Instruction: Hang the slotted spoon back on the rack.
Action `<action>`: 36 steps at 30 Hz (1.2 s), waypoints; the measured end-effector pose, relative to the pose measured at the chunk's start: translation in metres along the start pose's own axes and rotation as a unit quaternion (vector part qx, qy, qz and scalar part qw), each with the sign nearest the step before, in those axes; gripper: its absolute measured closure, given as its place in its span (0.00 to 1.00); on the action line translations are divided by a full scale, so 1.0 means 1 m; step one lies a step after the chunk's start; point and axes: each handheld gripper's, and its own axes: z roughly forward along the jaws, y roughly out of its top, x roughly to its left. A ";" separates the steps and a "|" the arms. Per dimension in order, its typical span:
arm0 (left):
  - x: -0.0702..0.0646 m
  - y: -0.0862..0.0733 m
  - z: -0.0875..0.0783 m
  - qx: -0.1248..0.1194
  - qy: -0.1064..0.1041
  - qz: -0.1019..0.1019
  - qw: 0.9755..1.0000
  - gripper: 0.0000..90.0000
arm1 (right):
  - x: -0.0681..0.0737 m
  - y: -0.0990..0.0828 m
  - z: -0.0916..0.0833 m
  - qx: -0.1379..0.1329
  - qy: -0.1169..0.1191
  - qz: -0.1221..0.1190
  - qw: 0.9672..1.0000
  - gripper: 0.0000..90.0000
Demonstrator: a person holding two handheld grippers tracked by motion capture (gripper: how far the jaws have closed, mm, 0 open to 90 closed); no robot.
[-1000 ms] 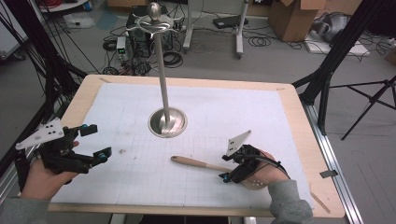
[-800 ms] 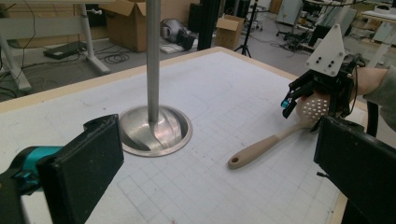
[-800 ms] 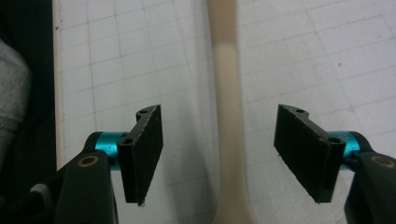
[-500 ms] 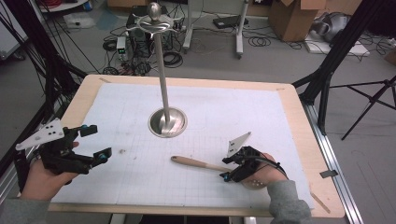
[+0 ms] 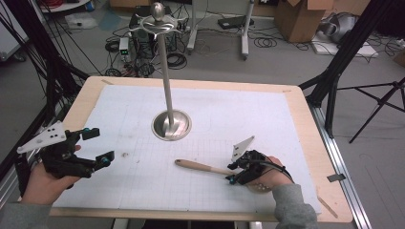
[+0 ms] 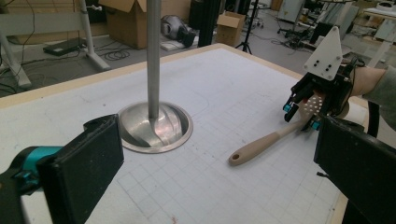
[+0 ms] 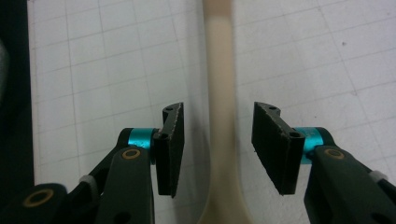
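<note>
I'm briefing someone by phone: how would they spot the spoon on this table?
Start at the tall metal stand mid-table. Nearer the person, toward the right hand-held gripper, lies the spoon: the one pale beige utensil, flat on the gridded mat, with a hole at its handle end.

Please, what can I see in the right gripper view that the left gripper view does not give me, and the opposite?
Right gripper view: a close look down on the right gripper. Its fingers stand on either side of the spoon handle with a gap on both sides, and they have just been closing. Left gripper view: the metal stand upright on its round base, the spoon's perforated head at the right gripper, and the hole in the handle's end. Both: the spoon lying on the gridded mat.
</note>
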 end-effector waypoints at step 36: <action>-0.003 0.004 -0.002 -0.009 -0.006 0.009 1.000 0.03 | -0.001 -0.002 -0.001 0.003 -0.007 0.016 1.000 0.86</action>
